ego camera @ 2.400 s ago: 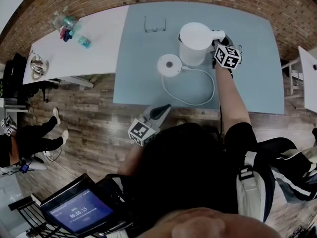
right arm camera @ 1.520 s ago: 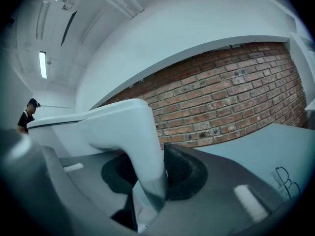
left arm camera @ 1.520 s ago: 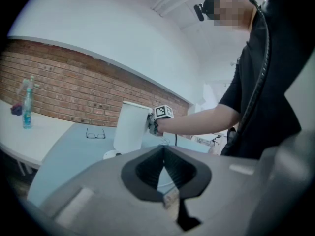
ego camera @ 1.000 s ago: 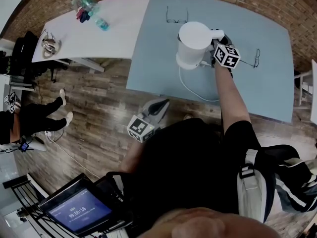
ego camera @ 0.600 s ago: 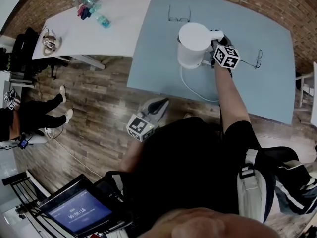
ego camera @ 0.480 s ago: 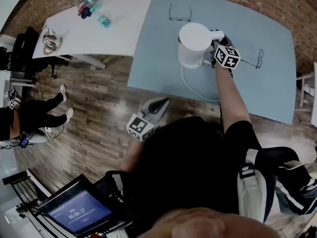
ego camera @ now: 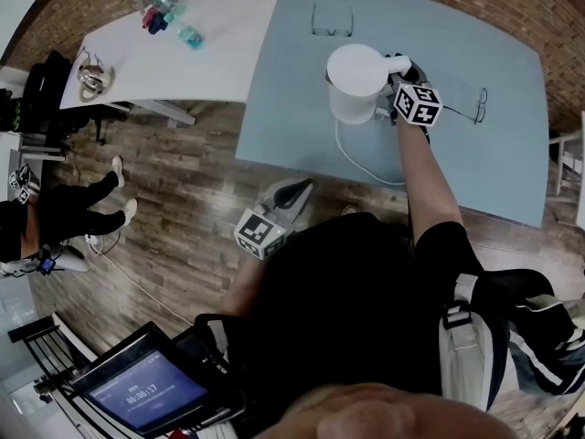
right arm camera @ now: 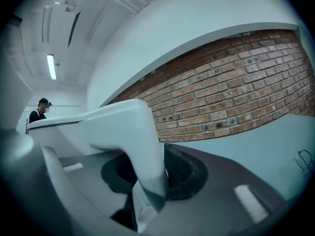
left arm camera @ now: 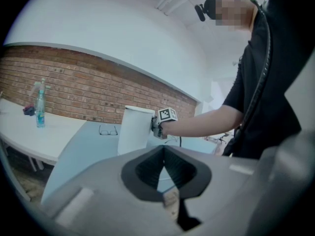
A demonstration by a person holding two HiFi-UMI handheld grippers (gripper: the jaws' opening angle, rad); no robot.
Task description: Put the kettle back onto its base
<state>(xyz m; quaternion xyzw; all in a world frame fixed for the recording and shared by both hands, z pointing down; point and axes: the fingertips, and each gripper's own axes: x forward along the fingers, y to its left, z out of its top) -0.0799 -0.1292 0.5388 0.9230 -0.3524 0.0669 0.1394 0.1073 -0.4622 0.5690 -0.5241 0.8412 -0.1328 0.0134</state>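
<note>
Tablet screen (ego camera: 146, 393) — timer, perhaps 00:00:17.

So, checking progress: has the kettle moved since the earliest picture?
Yes. The kettle shifted left, toward the far glasses; it now hides the base that stood uncovered beside it.

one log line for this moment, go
kettle: upright on blue table, base not visible, cord runs under it | right gripper: fingers shut on kettle handle | left gripper: shut, empty, off the table
</note>
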